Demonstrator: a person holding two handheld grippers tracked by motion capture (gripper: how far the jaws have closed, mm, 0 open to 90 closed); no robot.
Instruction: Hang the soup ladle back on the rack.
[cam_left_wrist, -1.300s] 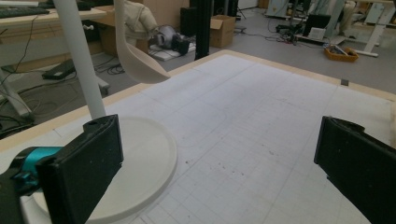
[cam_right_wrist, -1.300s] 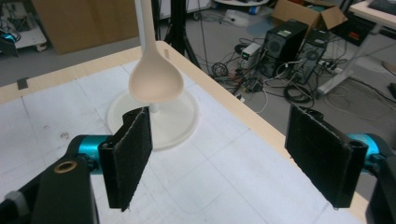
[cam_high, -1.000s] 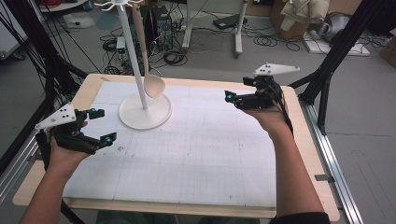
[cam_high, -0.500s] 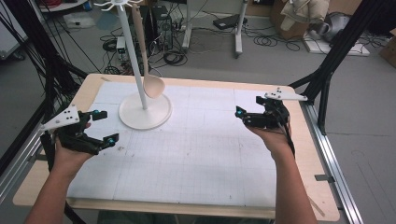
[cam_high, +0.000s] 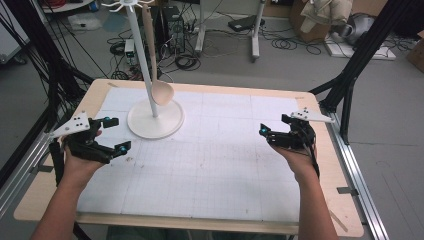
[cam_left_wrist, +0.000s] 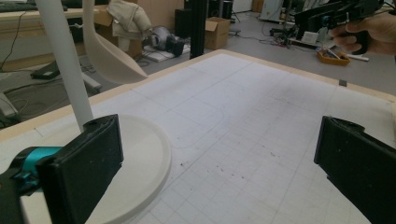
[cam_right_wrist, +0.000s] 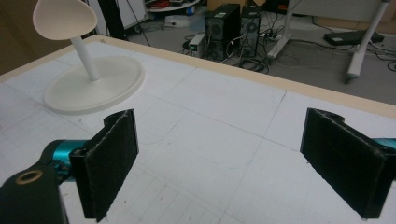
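A white stand (cam_high: 155, 120) with a round base and thin pole rises at the mat's far left. A pale wooden spoon (cam_high: 162, 92) hangs from its top hooks, bowl down beside the pole. My left gripper (cam_high: 117, 133) hovers open near the mat's left edge, just left of the base, holding nothing. In the left gripper view the gripper (cam_left_wrist: 219, 158) has its jaws wide apart, with the base (cam_left_wrist: 140, 163) and spoon bowl (cam_left_wrist: 112, 56) close ahead. My right gripper (cam_high: 274, 125) is open and empty at the right side; its own view (cam_right_wrist: 229, 158) faces the stand (cam_right_wrist: 93, 84) and spoon (cam_right_wrist: 63, 18).
A white gridded mat (cam_high: 215, 165) covers the wooden table (cam_high: 345, 215). Black frame legs (cam_high: 350, 85) stand off the right corner. Cables, computer cases (cam_right_wrist: 233, 23) and boxes lie on the floor beyond the far edge.
My right gripper has drawn back from the far right corner toward the person, staying open. The left gripper has hardly moved.
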